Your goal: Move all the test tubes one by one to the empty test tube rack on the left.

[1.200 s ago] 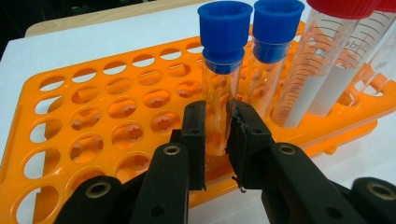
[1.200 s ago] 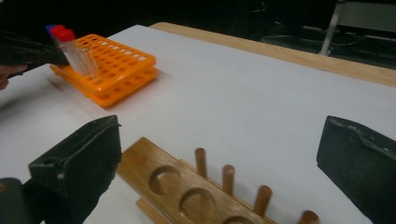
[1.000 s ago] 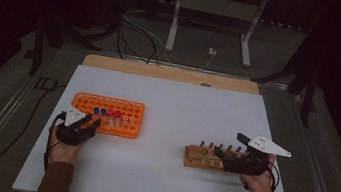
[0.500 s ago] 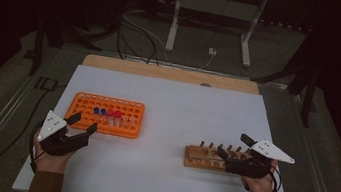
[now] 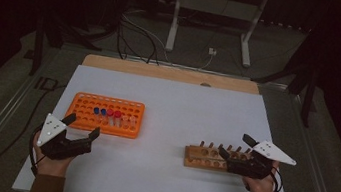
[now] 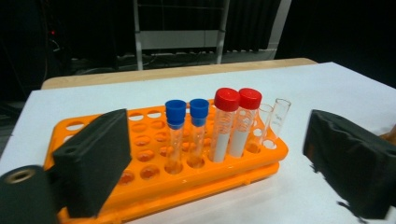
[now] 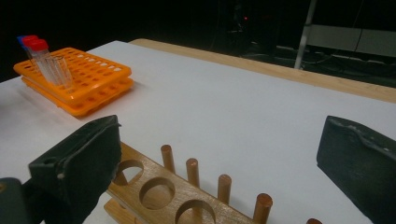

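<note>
While both grippers sit low over the white tabletop (image 5: 182, 103), neither holds anything; the left gripper (image 5: 80, 131) has its fingers (image 6: 93, 158) spread wide, and the right gripper (image 5: 236, 153) has its fingers (image 7: 79, 163) spread just as wide. Just ahead of the left fingers lies the orange rack (image 6: 154, 172), its near edge reaching in between them; near its middle stand two blue-capped tubes (image 6: 187, 133), two red-capped tubes (image 6: 236, 123) beside them, and two open glass tubes (image 6: 273, 123) beyond those, all upright in one row, which keeps every cap or rim free to be gripped from above or from the side. Between the right fingers lies the wooden rack (image 7: 187, 191), its round holes empty and a line of pegs along its far edge; the near finger seems almost to touch its end, though I cannot tell whether it does. The two racks are well apart, one before each hand; my guess is that the tubes are meant to go from the orange rack to the wooden one, and that the spread fingers are ready for a first grip.
</note>
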A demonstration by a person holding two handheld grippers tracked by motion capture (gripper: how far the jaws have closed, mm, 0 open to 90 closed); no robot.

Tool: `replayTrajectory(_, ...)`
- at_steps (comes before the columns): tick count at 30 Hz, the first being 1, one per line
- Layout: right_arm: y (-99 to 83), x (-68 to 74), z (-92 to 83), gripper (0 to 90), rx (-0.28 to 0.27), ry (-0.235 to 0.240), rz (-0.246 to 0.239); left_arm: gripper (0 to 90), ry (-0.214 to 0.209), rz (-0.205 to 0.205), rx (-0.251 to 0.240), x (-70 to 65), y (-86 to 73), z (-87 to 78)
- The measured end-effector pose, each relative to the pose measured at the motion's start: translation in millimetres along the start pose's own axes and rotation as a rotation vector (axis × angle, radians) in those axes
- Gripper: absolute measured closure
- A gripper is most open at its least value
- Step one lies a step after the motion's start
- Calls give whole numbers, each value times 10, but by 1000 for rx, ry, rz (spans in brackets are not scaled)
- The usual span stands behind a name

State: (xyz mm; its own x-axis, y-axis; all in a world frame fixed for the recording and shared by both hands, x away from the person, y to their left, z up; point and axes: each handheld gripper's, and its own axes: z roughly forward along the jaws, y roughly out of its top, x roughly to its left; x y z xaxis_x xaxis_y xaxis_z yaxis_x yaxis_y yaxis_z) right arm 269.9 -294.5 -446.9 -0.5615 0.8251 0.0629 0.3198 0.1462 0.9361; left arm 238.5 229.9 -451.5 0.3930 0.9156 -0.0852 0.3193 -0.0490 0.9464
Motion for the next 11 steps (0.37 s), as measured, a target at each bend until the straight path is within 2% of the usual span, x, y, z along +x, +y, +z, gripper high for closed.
replayTrajectory(2,-5,-10,-2,1,-2,-4,0,4,1,0,2,-9,-5,15)
replayTrajectory(11,-52,-59,-1,1,3,-14,16,3,7,-14,-7,20,-36,15)
